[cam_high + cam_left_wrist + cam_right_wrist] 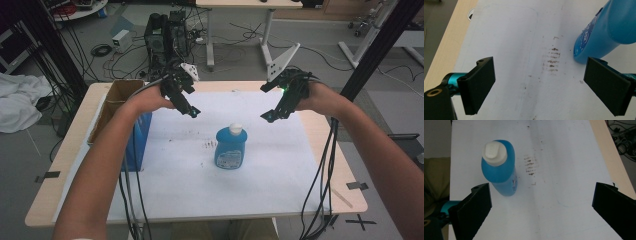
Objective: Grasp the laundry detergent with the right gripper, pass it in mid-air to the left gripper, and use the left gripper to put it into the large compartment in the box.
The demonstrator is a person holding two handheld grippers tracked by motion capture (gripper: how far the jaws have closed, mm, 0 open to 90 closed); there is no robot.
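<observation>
While the blue bottle (231, 148) is standing upright near the middle of the white sheet (280, 170) covering the surface (320, 135), both tools are hovering beyond it, one to each side. The bottle is wearing its white cap (235, 128), shut on top, and its body is showing blue right up to the shoulder; whether that is liquid or just coloured plastic, I cannot tell. The left tool (192, 111) is hanging up and to the left of the bottle, jaws spread wide with nothing between them. In the left gripper view the bottle's base (584, 53) is sitting just off the inner edge of one jaw, apart from it, not touching. The right tool (270, 116) is poised up and to the right of the bottle, its jaws also gaping wide and empty; in the right gripper view the bottle (500, 167) is standing nearer one jaw than the other, clear of both. A patch of brown smudges (207, 145) is marking the sheet just left of the bottle. Far left of the bottle, at the surface's edge, a cardboard box (117, 97) is sitting open-topped, its inside too shadowed to read.
</observation>
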